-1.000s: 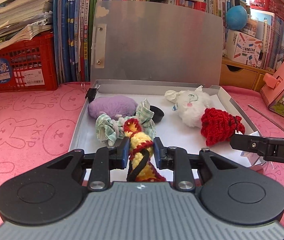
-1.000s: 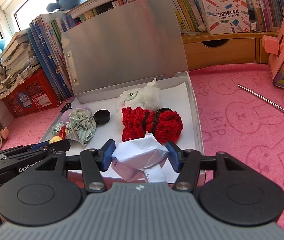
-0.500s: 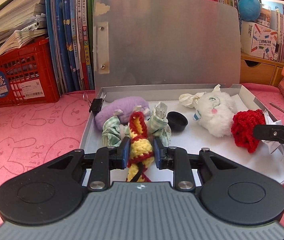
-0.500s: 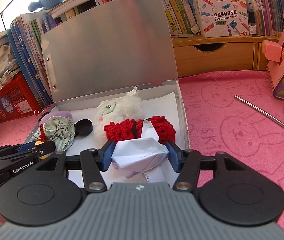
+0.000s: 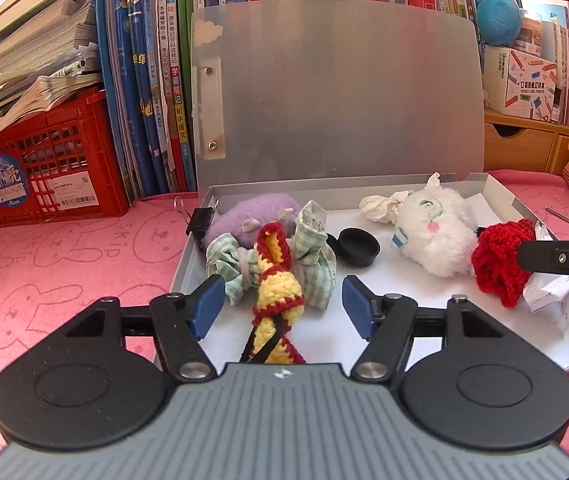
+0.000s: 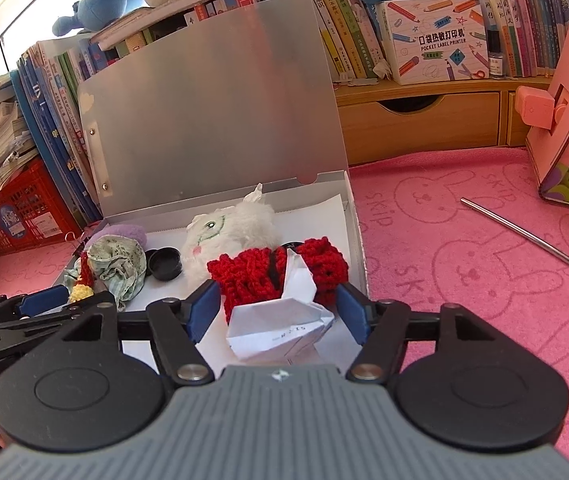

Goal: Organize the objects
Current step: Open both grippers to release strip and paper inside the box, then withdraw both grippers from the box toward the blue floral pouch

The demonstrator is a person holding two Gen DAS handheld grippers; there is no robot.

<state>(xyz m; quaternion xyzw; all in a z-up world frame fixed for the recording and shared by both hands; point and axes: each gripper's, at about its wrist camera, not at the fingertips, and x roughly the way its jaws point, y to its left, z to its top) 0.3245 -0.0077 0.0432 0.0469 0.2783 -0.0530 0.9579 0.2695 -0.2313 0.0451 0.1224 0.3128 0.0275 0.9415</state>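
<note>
The left gripper has just opened, its jaws clear of the yellow-and-red crochet piece lying between them in the open grey file box. The right gripper has likewise just spread, letting go of the folded white paper beside the red crochet piece.

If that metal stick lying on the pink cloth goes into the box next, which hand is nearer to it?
Probably the right gripper: its jaws have just opened off the folded paper, and the metal stick lies on its side of the box. The left gripper is at the far side.
</note>
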